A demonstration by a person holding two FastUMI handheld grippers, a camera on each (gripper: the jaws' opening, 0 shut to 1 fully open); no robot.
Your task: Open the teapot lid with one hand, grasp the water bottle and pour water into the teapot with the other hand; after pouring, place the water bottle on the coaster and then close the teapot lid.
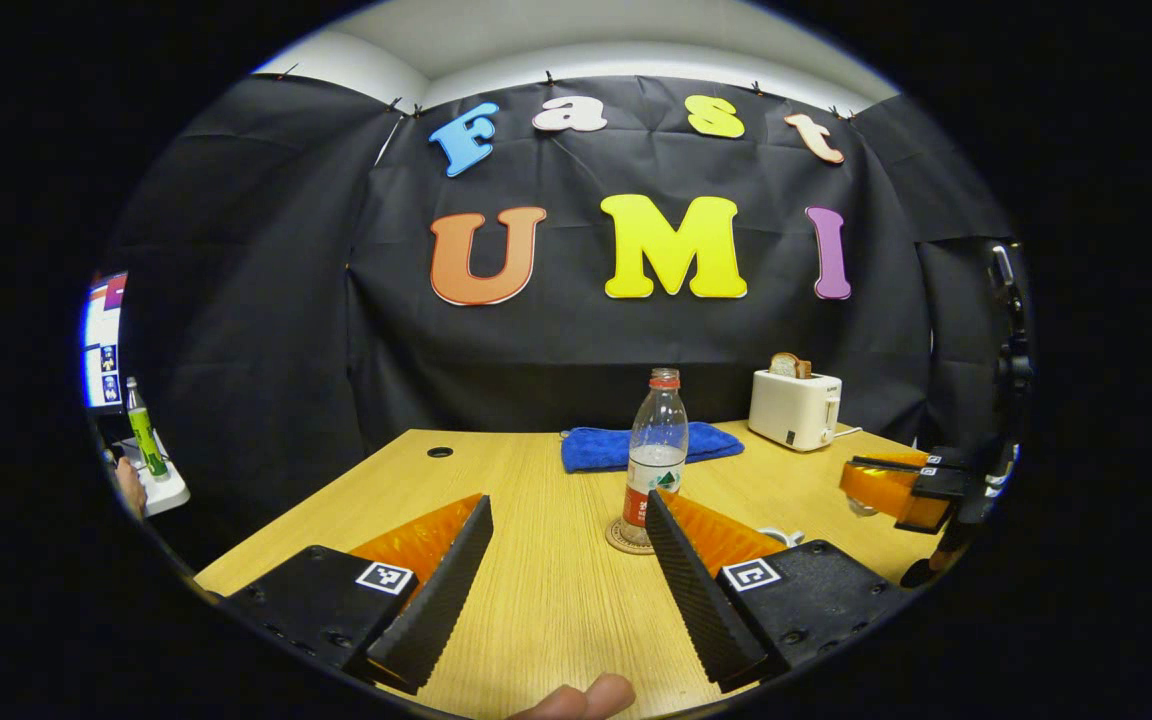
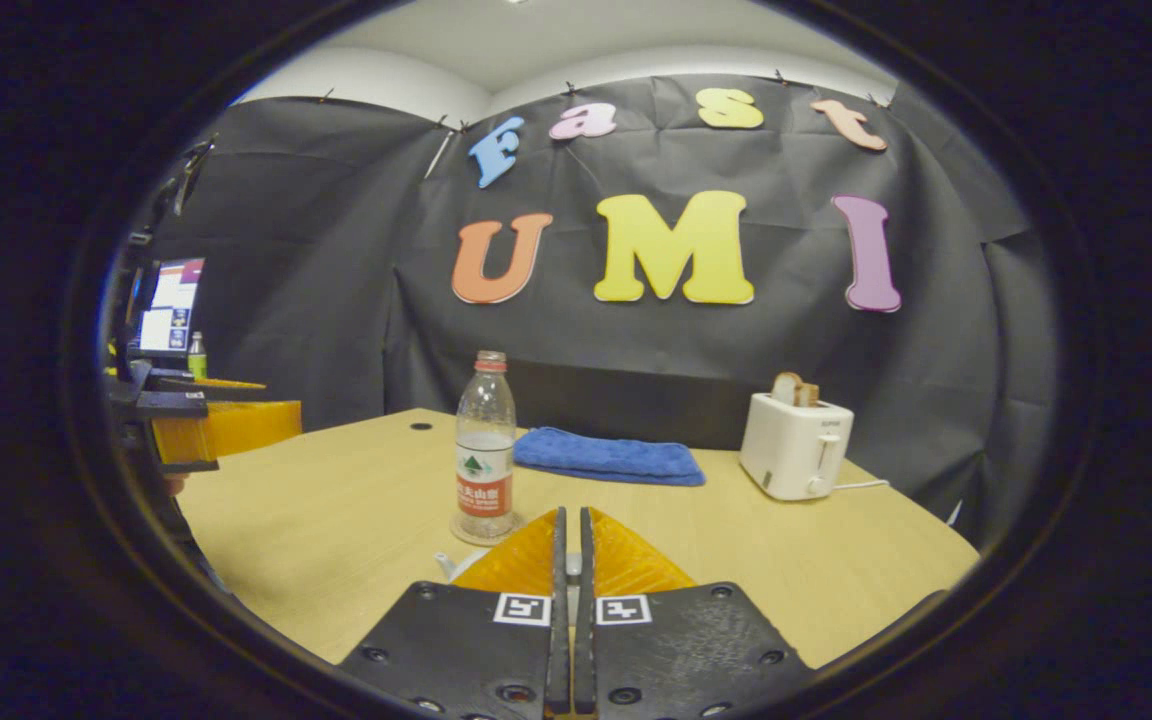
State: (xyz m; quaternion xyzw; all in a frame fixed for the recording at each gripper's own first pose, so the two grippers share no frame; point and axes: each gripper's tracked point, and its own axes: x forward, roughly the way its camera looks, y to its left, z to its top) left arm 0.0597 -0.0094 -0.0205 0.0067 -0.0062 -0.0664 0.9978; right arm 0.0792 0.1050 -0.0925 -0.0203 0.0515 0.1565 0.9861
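Note:
A clear water bottle (image 1: 656, 450) with a red cap, about half full, stands upright on a round coaster (image 1: 623, 540). My left gripper (image 1: 568, 500) is open just in front of it, with nothing between its fingers. The bottle (image 2: 485, 445) also appears in the right gripper view, ahead and left. My right gripper (image 2: 573, 512) is shut, with a small white piece pinched in the narrow gap, which looks like the teapot lid's knob. Most of the white teapot (image 2: 446, 565) is hidden under those fingers; a bit of it (image 1: 781, 537) peeks past my left gripper's right finger. The right gripper (image 1: 851, 487) hovers at the table's right.
A blue folded cloth (image 1: 651, 445) lies behind the bottle. A white toaster (image 1: 794, 408) holding bread stands at the back right. The wooden table (image 1: 556, 600) has a small hole at the back left. A monitor and a green bottle (image 1: 144, 435) sit off the table's left.

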